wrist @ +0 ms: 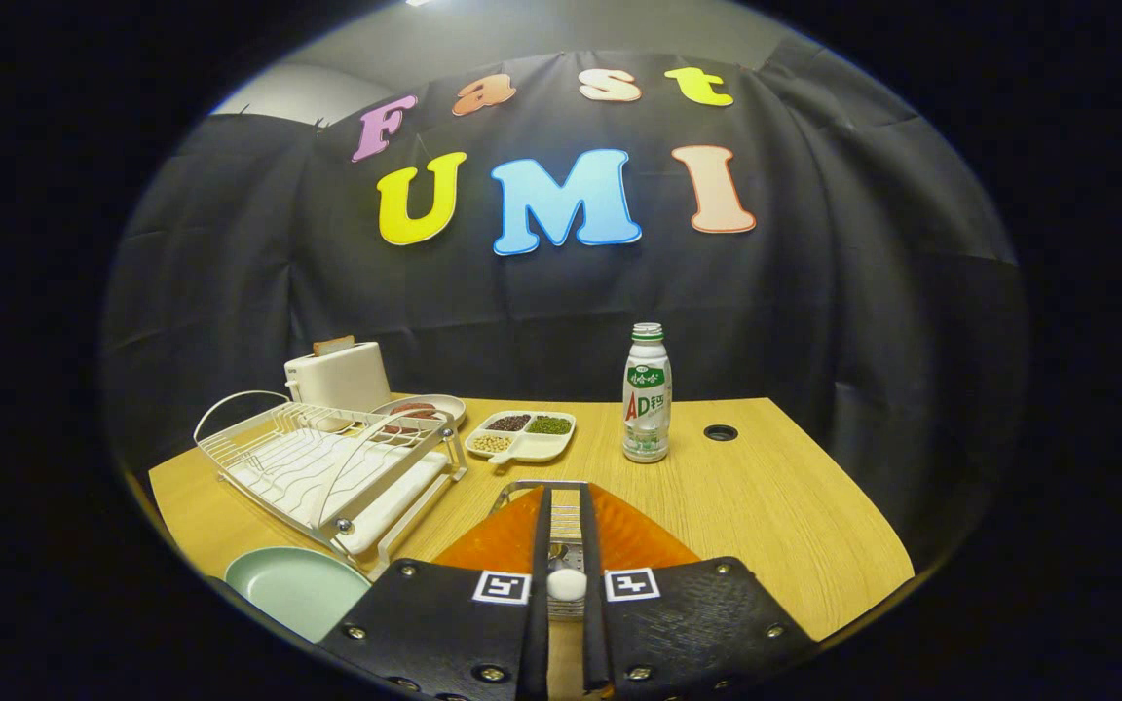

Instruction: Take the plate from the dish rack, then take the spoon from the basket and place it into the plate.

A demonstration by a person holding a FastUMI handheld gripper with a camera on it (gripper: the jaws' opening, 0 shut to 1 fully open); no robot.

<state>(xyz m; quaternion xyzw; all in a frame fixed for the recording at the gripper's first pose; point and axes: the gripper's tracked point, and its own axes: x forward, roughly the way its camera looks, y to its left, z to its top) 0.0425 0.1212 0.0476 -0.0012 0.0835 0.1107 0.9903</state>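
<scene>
Pale green plate point(296, 587) lies flat beside the white dish rack point(327, 465).

We noted a white toaster point(339, 378) at the back of the wooden table point(775, 506), a sectioned tray of beans point(522, 435) near it, and a capped drink bottle point(647, 393) standing upright, with a dark grommet hole point(720, 432) just beside it.

Dim booth, sharp centre, fisheye bending, soft edges.
</scene>
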